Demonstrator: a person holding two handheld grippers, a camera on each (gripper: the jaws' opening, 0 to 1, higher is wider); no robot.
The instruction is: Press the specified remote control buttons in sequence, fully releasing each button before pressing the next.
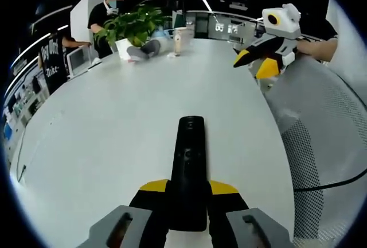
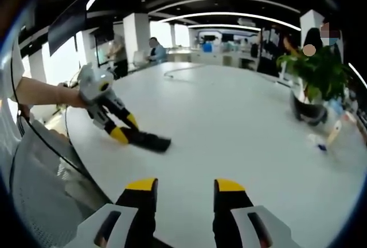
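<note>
A long black remote control (image 1: 190, 162) lies lengthwise between the yellow-tipped jaws of my left gripper (image 1: 188, 188), which is shut on its near end, low over the white table (image 1: 103, 133). My right gripper (image 1: 254, 64) hangs at the table's far right edge, held by a hand. In the right gripper view, my right gripper (image 2: 184, 186) stands open with nothing between its fingers, above the table (image 2: 241, 121). To the left there, my left gripper (image 2: 126, 128) grips the remote (image 2: 150, 140), which rests flat on the tabletop.
A potted plant (image 1: 135, 24) (image 2: 318, 78) stands at the table's far side beside a small bottle (image 1: 178, 41). A mesh chair back (image 1: 327, 144) (image 2: 40, 173) is close by the table's edge. People sit and stand at the table's far ends.
</note>
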